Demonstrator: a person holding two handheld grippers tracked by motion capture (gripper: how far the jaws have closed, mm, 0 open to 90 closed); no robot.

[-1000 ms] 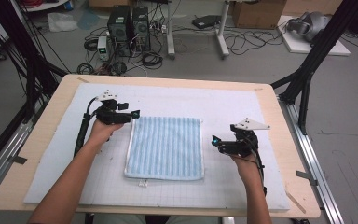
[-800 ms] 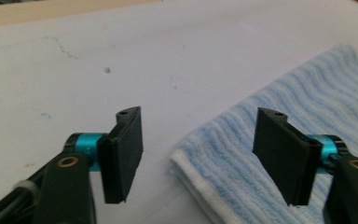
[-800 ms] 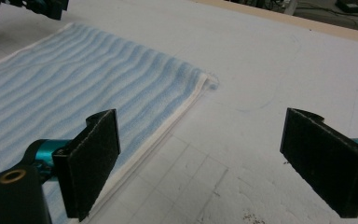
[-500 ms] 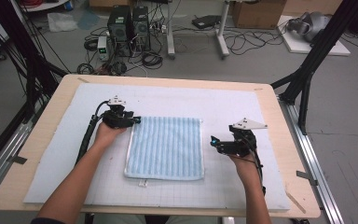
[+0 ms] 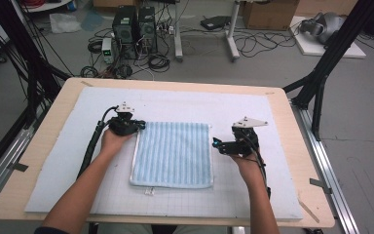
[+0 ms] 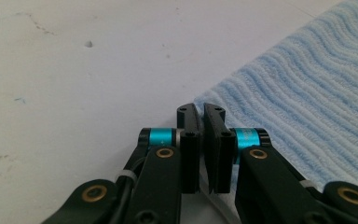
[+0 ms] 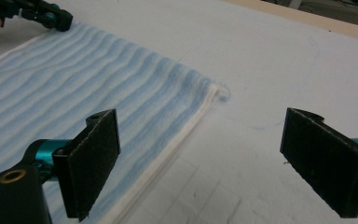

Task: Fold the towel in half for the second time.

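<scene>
One table (image 5: 44,146) carries one white mat (image 5: 68,165), and on the mat lies one towel (image 5: 173,153), blue-striped and spread flat near the middle. One white tag (image 5: 149,192) sticks out from its near edge.

At the left, the left gripper (image 5: 137,126) sits at the towel's far left corner. Its two jaws have just been closing and now stand pressed together, nearly meeting. In the left gripper view the left gripper (image 6: 200,112) has its tips right at the corner of the towel (image 6: 307,102); whether any cloth is pinched between them cannot be told. One black cable (image 5: 91,146) trails back along the person's left forearm.

At the right, the right gripper (image 5: 216,144) hovers just beside the towel's right edge, its two jaws spread wide with nothing between them. In the right gripper view the right gripper (image 7: 200,163) straddles the white hem of the towel (image 7: 98,88) near its far right corner, pads clear of the cloth.
</scene>
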